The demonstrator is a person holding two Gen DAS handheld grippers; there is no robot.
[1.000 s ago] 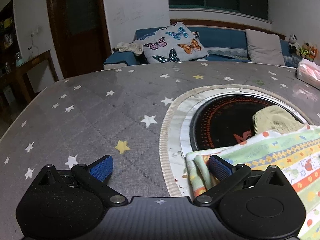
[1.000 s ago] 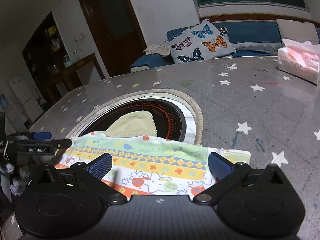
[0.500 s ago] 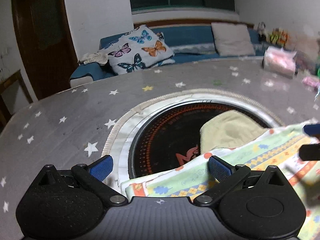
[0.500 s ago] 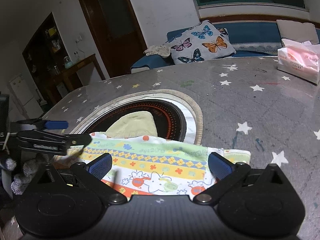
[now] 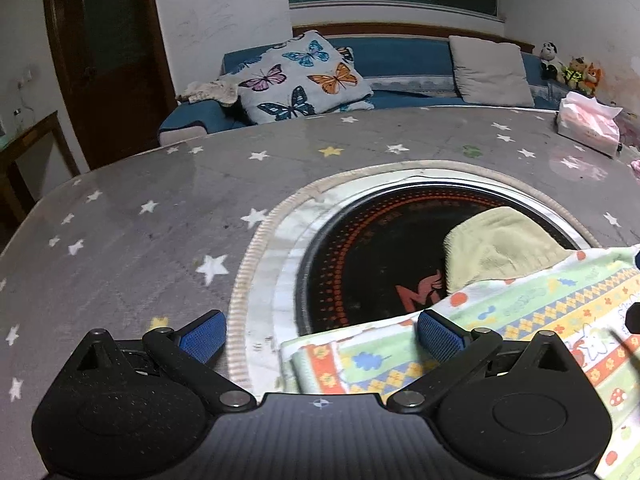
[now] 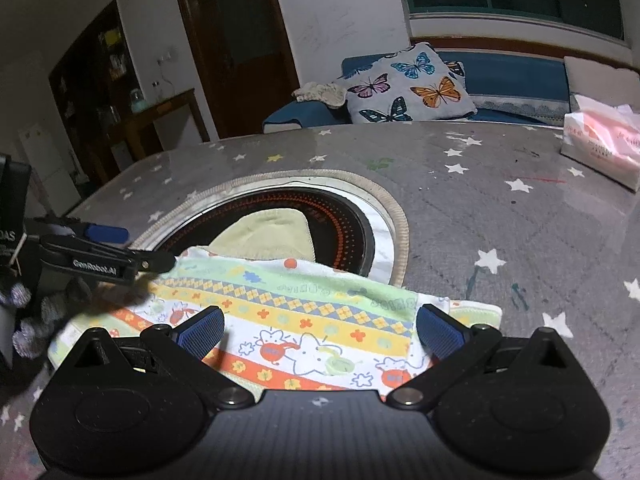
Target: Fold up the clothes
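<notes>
Now, left wrist view: your left tool (image 5: 320, 334) has its blue pads spread wide apart and grips nothing.
Cloth, left view: the printed cloth (image 5: 520, 320) lies folded near the front edge of the desk (image 5: 160, 208), its doubled left end between your pads and its far edge over the rim of the round black hotplate (image 5: 380, 264) sunk in the desk's middle.
Step, left view: this looks like the start of a fresh fold, so lower the pads over the doubled end and catch every layer before you close.
Hotplate recess, left view: it holds a pale yellow cloth (image 5: 500, 248), partly tucked under the printed one; keep it out of your pinch.

Right wrist view: your right tool (image 6: 320, 330) is likewise wide apart and empty, poised over the cloth's near side.
Cloth, right view: its right end sits just beside the right pad, flat on the desk, with an under-layer peeking out past it.
Left tool, right view: it reaches over the cloth's far left corner.
Step, right view: take both ends level and lift together, so the fold lands square.
Tissue pack, right view: the pink tissue pack (image 6: 600, 144) stands well apart by the far right edge, tissues puffing out on top.
</notes>
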